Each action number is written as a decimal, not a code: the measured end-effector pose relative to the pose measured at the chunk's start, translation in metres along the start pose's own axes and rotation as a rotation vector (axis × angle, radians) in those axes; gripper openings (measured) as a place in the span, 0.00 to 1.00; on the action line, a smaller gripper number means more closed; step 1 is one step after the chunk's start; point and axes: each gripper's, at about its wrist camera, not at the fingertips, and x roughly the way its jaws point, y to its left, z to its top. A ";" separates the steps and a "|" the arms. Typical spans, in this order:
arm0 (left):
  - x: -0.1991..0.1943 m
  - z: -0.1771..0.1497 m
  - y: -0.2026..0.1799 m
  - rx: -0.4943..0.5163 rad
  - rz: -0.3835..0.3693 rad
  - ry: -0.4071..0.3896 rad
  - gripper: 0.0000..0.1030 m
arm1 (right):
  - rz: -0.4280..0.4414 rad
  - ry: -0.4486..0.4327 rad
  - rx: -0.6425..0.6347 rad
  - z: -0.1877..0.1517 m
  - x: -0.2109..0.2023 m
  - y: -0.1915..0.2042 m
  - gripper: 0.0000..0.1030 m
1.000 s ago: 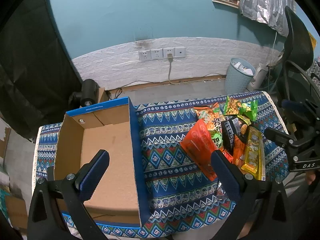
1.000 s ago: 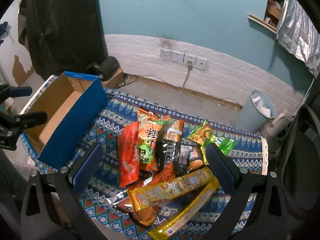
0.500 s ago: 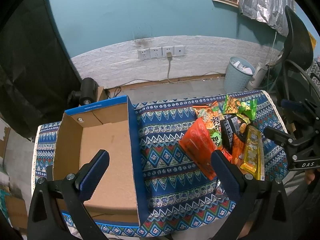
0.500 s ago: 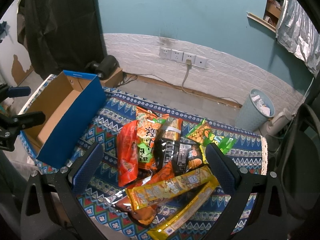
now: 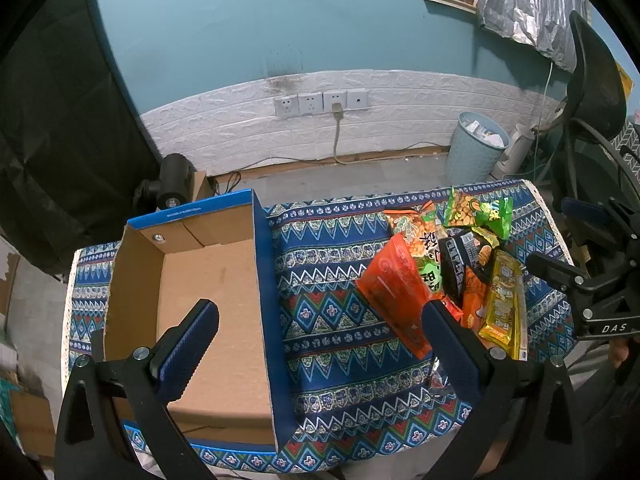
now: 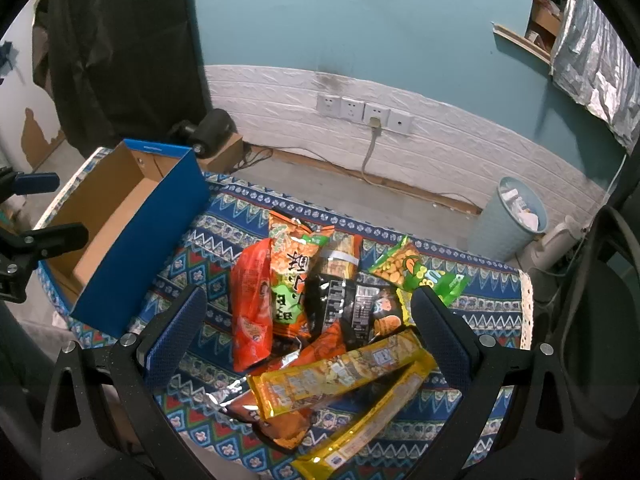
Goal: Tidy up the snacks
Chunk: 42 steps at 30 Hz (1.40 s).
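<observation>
Two hand-held grippers, the left hand-held gripper (image 5: 320, 340) and the right hand-held gripper (image 6: 308, 324), are wide open, holding nothing. Snack bags (image 6: 288, 280) lie piled on the tabletop (image 5: 332, 280). The box (image 5: 216, 280) sits beside them.

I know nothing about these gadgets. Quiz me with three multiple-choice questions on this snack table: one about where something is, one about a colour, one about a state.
1. Where do the snack packets lie?
A. in the box
B. piled on the patterned cloth beside the box
C. on the floor

2. What colour is the box outside?
A. blue
B. red
C. white

3. How is the right hand-held gripper?
A. shut on a packet
B. open, holding nothing
C. out of view

Answers: 1 B, the pile rests on the cloth; 2 A, its outer wall is blue; 3 B, its fingers are spread apart above the pile.
</observation>
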 end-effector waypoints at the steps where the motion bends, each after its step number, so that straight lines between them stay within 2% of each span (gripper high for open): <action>1: 0.000 0.000 0.000 0.001 0.000 0.001 0.99 | 0.000 0.000 0.000 0.000 0.000 0.000 0.97; 36: 0.001 -0.002 -0.001 -0.001 -0.001 0.006 0.99 | -0.008 0.011 -0.002 -0.002 0.001 -0.001 0.97; 42: 0.018 -0.002 0.001 -0.022 -0.009 0.055 0.99 | -0.036 0.026 -0.001 -0.005 0.004 -0.005 0.97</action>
